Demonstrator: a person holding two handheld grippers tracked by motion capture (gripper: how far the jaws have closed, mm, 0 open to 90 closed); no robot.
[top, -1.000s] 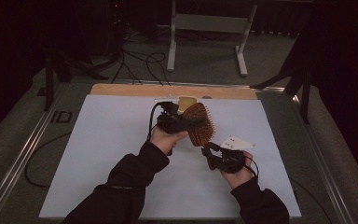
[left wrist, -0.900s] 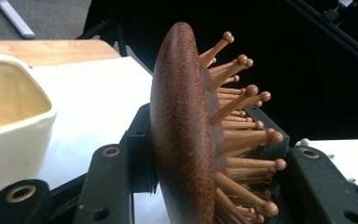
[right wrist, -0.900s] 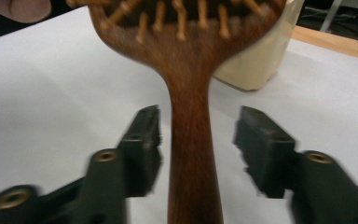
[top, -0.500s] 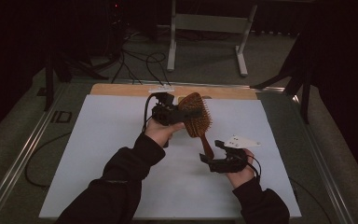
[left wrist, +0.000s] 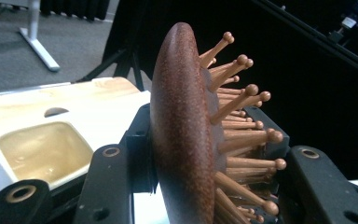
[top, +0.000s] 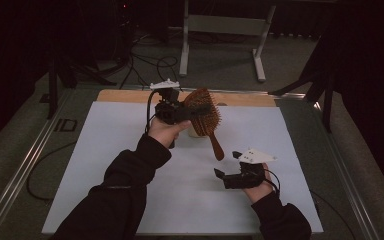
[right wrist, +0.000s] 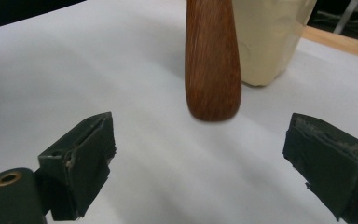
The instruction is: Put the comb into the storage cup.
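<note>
the left gripper [top: 187, 111] is clamped on the head of a wooden hairbrush [top: 206, 116], held up above the white mat [top: 105, 150] toward the table's 12 o'clock edge. in the left gripper view the jaws press the brush head [left wrist: 182, 130] from both sides, one on the smooth back, one in among the ball-tipped bristles [left wrist: 242, 126]. the handle [top: 216, 146] hangs down toward 5 o'clock, its rounded end [right wrist: 213, 60] clear of the mat, as far as the blur lets me tell.

the right gripper [top: 230, 176] rests low at about 4 o'clock on the mat, jaws spread wide and holding nothing; the handle end sits ahead of them, between the two pads.

the brush looks light and rigid, solid wood, the polished handle likely a bit slippery. the bristles give, so a grip across them may creep. the handle's thick lower part is the better place to take hold. a cream-coloured container [right wrist: 270, 37] stands just behind the handle.
</note>
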